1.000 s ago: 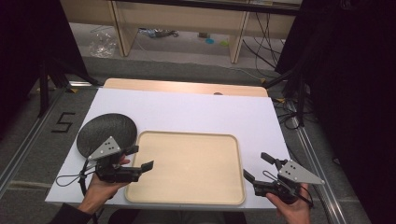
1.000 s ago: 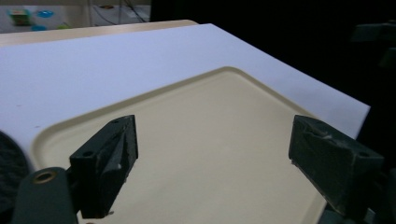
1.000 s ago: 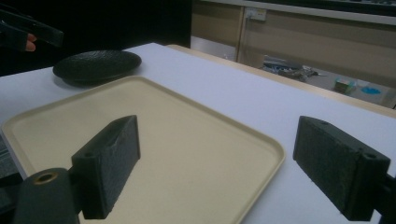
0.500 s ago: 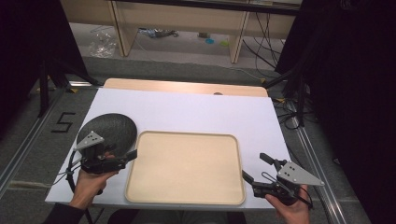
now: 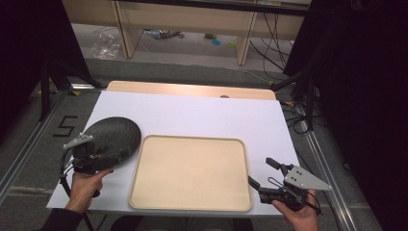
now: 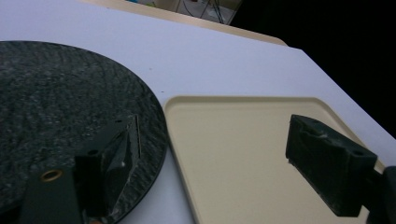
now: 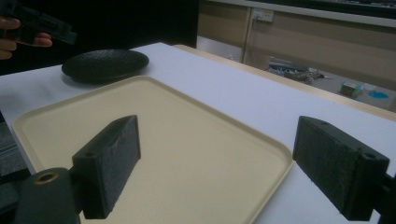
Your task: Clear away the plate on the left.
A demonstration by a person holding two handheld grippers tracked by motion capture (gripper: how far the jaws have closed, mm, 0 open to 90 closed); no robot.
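High view shows the left hand-held gripper (image 5: pixel 103 153), jaws wide apart, over the near edge of the black plate (image 5: pixel 115 134) beside the tray (image 5: pixel 190 202) on the bench (image 5: pixel 202 113), probably to grasp it, while the right hand-held gripper (image 5: pixel 262 175) waits open.

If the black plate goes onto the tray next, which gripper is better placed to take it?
Left. The left gripper is open over the black plate's near edge, one jaw above its rim. The right gripper is open at the tray's opposite corner.
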